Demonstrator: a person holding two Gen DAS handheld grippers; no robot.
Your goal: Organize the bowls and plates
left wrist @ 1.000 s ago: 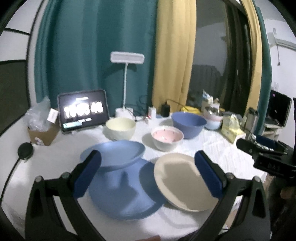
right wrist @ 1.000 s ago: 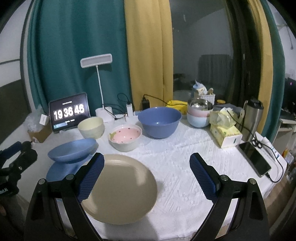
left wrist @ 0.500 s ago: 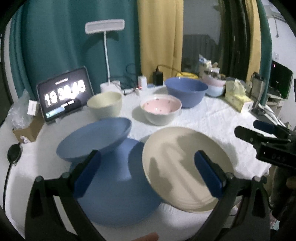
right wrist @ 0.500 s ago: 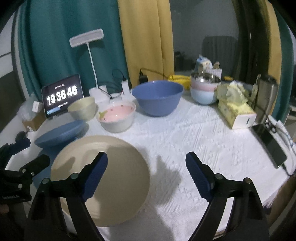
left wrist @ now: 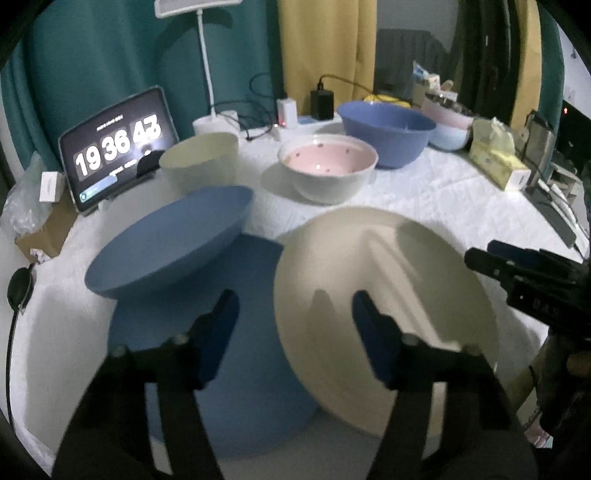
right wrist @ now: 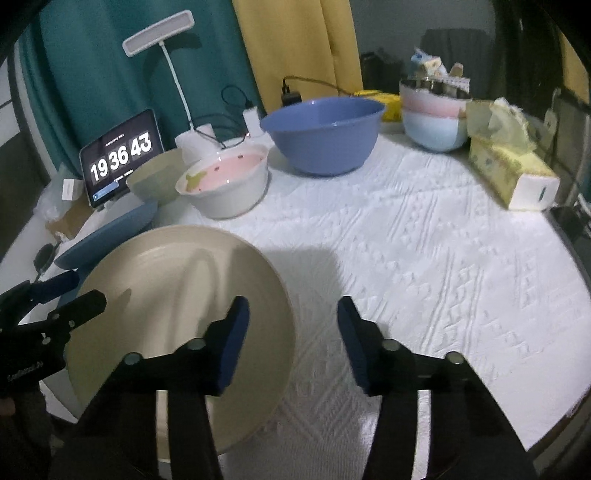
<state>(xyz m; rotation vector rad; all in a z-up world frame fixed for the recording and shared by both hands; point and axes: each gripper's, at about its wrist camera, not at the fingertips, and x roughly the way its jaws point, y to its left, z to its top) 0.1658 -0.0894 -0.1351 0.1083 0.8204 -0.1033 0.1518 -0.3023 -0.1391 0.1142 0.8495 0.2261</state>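
A beige plate (left wrist: 384,306) (right wrist: 177,302) lies near the table's front edge, its left rim overlapping a flat blue plate (left wrist: 236,369). A shallow blue dish (left wrist: 173,240) leans tilted on that blue plate's far side. Behind stand a cream bowl (left wrist: 199,162), a pink-lined bowl (left wrist: 328,166) and a big blue bowl (right wrist: 325,133). My left gripper (left wrist: 295,325) hangs over the beige plate's left rim, and its jaws are closing without touching the plate. My right gripper (right wrist: 291,332) straddles the plate's right rim from above, also closing, pads clear of it.
At the back left are a tablet clock (left wrist: 118,147), a desk lamp (right wrist: 159,33) and cables. At the back right are stacked pastel bowls (right wrist: 436,118) and a tissue box (right wrist: 513,173). White tablecloth (right wrist: 443,258) stretches to the right of the plate.
Both grippers have sunk and tipped down toward the beige plate. Both pairs of jaws have narrowed from wide open to about half. The dishes have not moved.
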